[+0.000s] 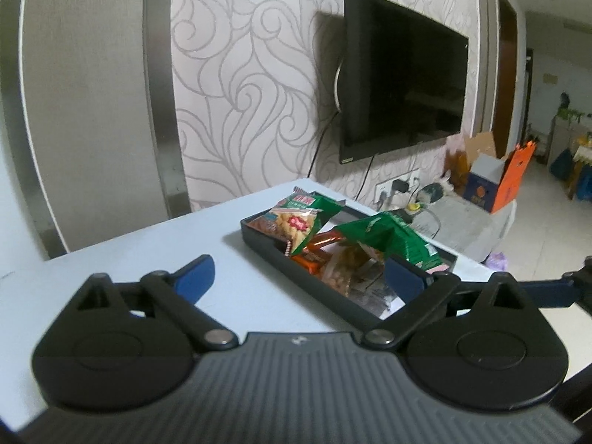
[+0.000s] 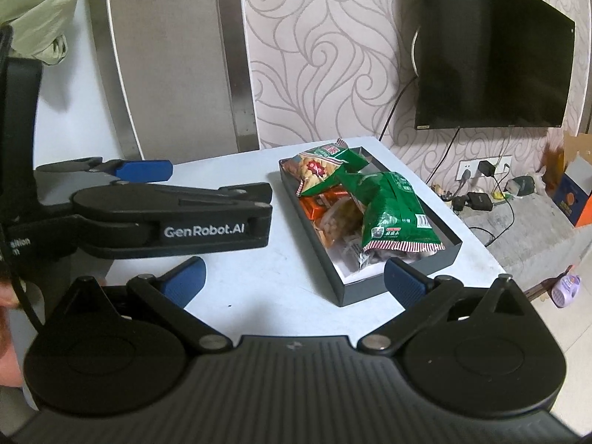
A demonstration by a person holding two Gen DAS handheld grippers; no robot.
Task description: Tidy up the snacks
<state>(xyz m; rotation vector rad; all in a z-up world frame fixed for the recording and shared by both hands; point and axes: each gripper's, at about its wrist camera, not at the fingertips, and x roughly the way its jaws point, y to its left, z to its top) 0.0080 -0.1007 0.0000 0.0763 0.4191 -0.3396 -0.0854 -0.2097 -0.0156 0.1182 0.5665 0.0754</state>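
Note:
A black rectangular tray (image 2: 370,290) (image 1: 266,249) sits on the white table and holds several snack packs. A green pack (image 2: 394,209) (image 1: 392,240) lies on top near the front. A green and yellow pack (image 2: 318,168) (image 1: 299,224) lies at the far end. Orange packs (image 2: 322,203) (image 1: 314,255) lie underneath. My left gripper (image 1: 299,277) is open and empty, just before the tray's near side. My right gripper (image 2: 294,277) is open and empty, short of the tray's near end. The left gripper's body (image 2: 174,222) shows at the left of the right wrist view.
The white table (image 2: 259,288) ends close behind and right of the tray. A black TV (image 2: 492,55) hangs on the patterned wall. Cables, chargers and an orange box (image 1: 499,181) lie on a low ledge beyond the table. A purple bottle (image 2: 566,290) stands on the floor.

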